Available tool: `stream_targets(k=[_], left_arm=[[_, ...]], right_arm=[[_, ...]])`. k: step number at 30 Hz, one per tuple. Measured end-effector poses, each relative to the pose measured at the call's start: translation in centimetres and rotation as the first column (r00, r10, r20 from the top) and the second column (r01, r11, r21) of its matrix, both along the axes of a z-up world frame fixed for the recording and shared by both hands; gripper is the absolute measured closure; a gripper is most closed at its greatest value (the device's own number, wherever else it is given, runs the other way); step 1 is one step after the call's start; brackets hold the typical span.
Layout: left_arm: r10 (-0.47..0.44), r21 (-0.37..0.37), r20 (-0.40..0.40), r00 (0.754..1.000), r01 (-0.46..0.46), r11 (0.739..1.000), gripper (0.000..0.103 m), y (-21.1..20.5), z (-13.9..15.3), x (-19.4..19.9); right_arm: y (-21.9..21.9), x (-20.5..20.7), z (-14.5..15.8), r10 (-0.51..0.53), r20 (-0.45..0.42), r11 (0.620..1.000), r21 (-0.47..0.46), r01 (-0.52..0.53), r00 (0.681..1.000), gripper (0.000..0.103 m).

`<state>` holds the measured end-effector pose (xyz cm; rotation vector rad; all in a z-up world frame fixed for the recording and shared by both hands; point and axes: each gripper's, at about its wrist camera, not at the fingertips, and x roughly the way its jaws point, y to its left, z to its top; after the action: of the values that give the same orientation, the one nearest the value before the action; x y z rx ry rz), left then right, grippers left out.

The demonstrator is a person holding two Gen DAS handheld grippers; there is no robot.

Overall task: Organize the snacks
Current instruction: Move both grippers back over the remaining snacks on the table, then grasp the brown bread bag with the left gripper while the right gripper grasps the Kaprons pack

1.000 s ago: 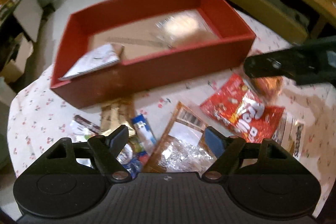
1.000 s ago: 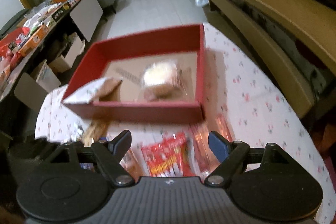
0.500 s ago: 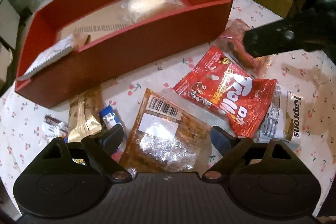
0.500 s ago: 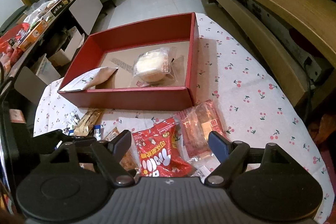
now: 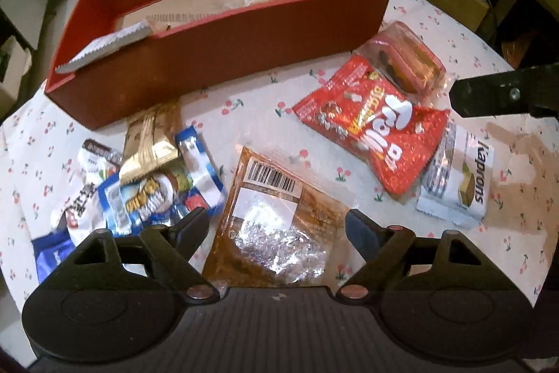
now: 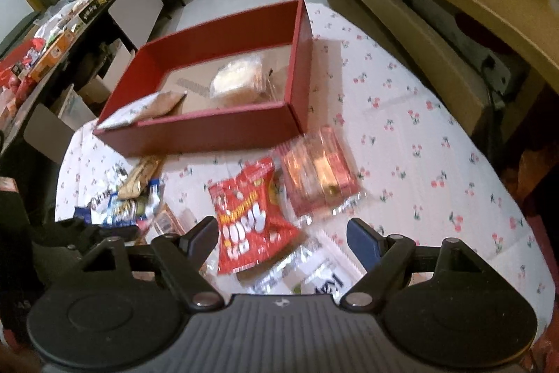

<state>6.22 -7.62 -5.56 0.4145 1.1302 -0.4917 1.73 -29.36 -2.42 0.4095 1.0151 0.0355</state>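
Left hand-held gripper [image 5: 277, 224] closing yet unclenched over brown pouch [image 5: 276, 219] at lower centre on desk [image 5: 471, 23], right hand-held gripper [image 6: 279, 238] released; pouch light, crinkly, slippery, pinch its edge.

Left wrist view: steep downward look, close over table [image 5: 244, 100], from behind own tongs [image 5: 277, 226]. Right wrist view: shallower tilt, takes in room beyond. Both share red box [image 5: 223, 58] and red snack bag [image 6: 255, 215].
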Motion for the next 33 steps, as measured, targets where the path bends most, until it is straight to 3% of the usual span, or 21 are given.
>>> stream_targets(k=[7,11,16,22,28,33], left_arm=[[0.011,0.047,-0.043,0.999,-0.009,0.999,0.009,0.2,-0.5,-0.2],[0.033,0.029,-0.055,0.998,-0.031,0.999,0.009,1.0,-0.6,-0.3],[0.071,-0.009,-0.057,0.996,-0.072,0.997,0.034,1.6,0.3,-0.5],[0.098,-0.026,-0.048,0.994,-0.099,0.995,0.041,1.5,0.8,-1.4],[0.115,-0.058,-0.054,0.992,-0.118,0.991,0.042,1.9,1.4,-1.3],[0.120,-0.062,-0.051,0.992,-0.123,0.991,0.041,2.5,1.5,-1.5]], right_arm=[[0.2,-0.6,-0.3,0.009,-0.006,1.000,0.019,-0.008,1.000,0.016],[0.2,-0.5,-0.6,0.020,-0.015,1.000,0.020,-0.020,1.000,0.016],[0.1,-0.4,-1.6,0.017,-0.058,1.000,-0.001,-0.017,0.998,0.016],[-0.4,-0.8,-3.2,-0.040,-0.125,0.999,0.018,0.042,0.991,0.016],[-0.1,-1.6,-5.3,-0.116,-0.199,0.978,0.148,0.147,0.973,0.014],[0.9,-0.2,-5.2,-0.162,-0.164,0.980,0.086,0.178,0.973,0.012]])
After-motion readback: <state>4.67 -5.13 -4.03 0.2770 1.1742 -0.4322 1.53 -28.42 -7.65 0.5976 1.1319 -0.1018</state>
